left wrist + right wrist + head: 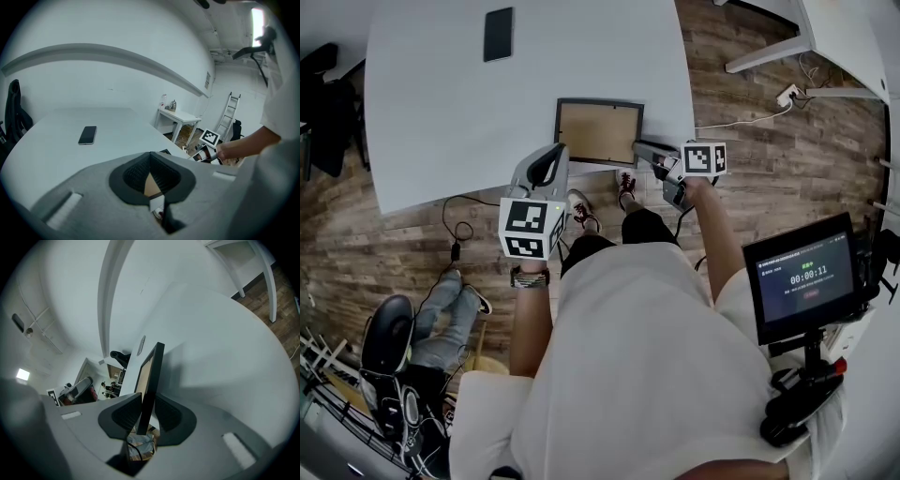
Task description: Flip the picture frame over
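The picture frame [600,131] has a black border and shows its brown backing upward, near the near edge of the white table [441,112]. My right gripper [652,155] is shut on the frame's near right edge. In the right gripper view the frame [149,376] stands edge-on between the pads of that gripper [145,401]. My left gripper [548,169] hovers at the table's edge just left of the frame, apart from it. Its jaws [150,157] are shut with nothing in them. The left gripper view catches a corner of the frame [165,151] and the right gripper [206,152].
A dark phone [498,34] lies far back on the table, also seen as the phone [87,135]. A screen on a stand [806,277] is at my right. A person [441,319] sits low at the left. A power strip [786,94] with cable lies on the wooden floor.
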Tool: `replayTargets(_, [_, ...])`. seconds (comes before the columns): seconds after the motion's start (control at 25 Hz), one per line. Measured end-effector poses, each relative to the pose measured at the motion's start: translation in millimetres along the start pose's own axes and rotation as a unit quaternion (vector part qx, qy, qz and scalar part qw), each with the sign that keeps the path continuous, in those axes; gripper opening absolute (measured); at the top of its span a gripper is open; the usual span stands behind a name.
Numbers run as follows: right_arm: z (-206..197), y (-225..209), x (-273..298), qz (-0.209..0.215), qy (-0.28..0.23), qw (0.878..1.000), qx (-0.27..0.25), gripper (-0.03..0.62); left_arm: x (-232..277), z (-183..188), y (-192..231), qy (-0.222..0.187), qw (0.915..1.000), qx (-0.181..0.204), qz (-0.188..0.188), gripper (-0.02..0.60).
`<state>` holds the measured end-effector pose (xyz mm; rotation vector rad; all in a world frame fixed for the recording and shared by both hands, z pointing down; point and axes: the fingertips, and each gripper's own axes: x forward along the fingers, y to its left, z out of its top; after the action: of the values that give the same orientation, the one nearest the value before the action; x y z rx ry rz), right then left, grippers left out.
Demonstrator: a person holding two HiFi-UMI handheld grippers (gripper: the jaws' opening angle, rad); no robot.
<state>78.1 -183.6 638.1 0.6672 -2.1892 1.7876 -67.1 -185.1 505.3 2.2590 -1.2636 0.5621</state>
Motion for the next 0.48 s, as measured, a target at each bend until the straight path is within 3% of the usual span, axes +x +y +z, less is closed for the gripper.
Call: replayTargets(0.48, [-11.5,-15.4,4.3,-0.04,0.021,0.999,-0.002,0.094,-1.7,-3.6,-4.6,0.002,1.0,-0.002,0.003,0.005])
